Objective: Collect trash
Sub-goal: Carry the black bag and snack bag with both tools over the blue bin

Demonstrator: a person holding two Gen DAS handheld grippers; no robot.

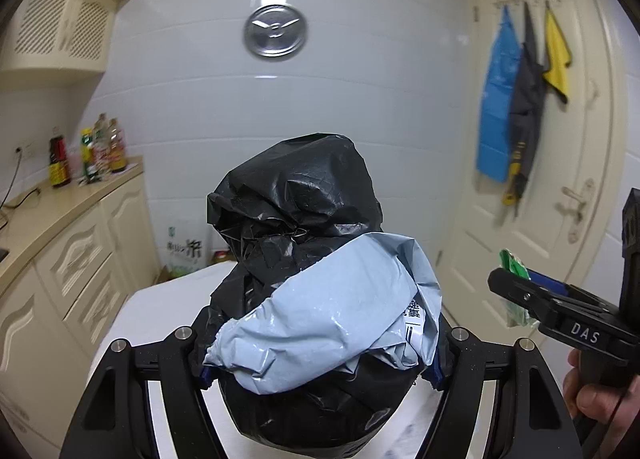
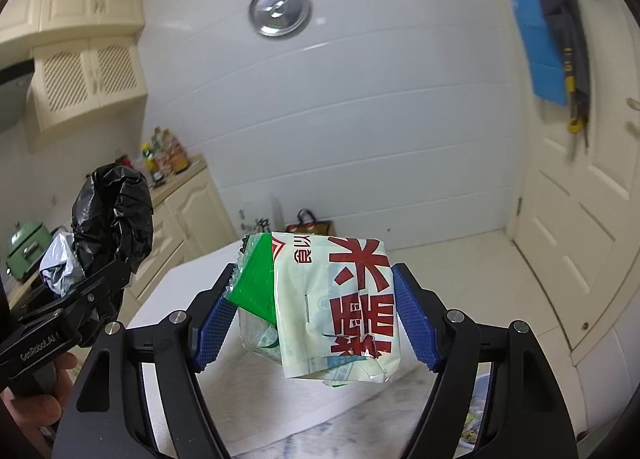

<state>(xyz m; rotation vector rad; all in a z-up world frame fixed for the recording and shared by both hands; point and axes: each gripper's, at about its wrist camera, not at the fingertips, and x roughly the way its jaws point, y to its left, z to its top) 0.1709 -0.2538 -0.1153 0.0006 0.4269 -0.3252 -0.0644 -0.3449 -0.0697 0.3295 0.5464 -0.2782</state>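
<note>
black plastic fills our left gripper (image 1: 320, 371): its two pads clamp a crumpled black trash bag (image 1: 296, 211) from either side, with a pale blue-grey mailer pouch (image 1: 328, 323) lying across the front of the bundle. the bag stands roughly upright between the pads, its bunched top rising away from us above the white table (image 1: 160, 311).

our right gripper (image 2: 314, 311) is closed on a snack wrapper (image 2: 340, 299), cream with large red characters and a green packet tucked beside it on the left. both blue pads (image 2: 416, 323) press its sides, and it hangs clear of the table below. the wrapper's long axis runs along the fingers, its torn lower edge towards us.

what matters for the next move, we judge, is that the bag sits to the left of the wrapper. from the right wrist we see the bag (image 2: 112, 215) held up at the left edge, near but not touching; from the left wrist the right gripper (image 1: 516, 287) stands off to the right of the bag, its tips pointing inwards. we cannot make out an open mouth on the bag, since its top looks folded over. so the right hand would probably carry the wrapper leftwards, while the left has to present an opening first.
</note>
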